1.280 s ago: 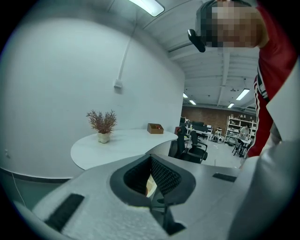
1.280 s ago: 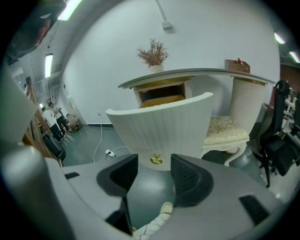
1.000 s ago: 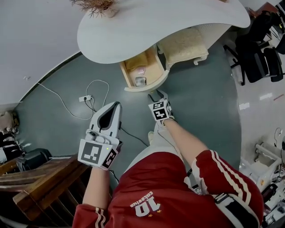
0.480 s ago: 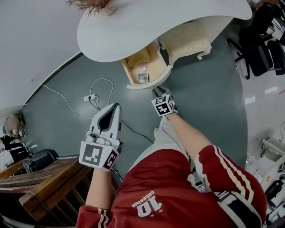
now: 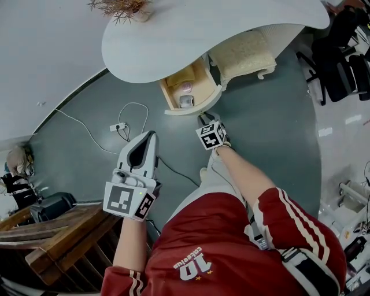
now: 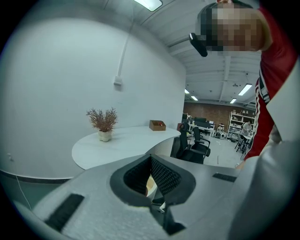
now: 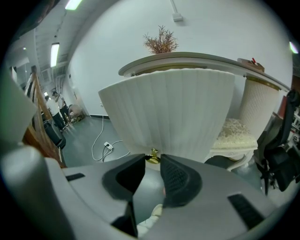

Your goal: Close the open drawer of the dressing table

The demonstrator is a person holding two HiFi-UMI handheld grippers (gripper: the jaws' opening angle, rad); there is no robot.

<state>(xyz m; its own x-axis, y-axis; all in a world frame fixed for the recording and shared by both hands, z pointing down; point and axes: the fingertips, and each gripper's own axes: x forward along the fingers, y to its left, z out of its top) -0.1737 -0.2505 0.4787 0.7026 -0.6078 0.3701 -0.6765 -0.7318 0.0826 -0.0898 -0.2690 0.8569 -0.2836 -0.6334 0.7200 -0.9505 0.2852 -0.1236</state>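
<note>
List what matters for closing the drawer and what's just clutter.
Job: open drawer, gold knob on its front, dressing table, right gripper (jaws have just been closing, now on the knob).
Lying about: cushioned stool, power strip with cable, dried plant, office chairs.

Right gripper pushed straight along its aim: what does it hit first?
The gold knob on the drawer front: it sits between the tips of jaws that just closed in; contact unclear.
</note>
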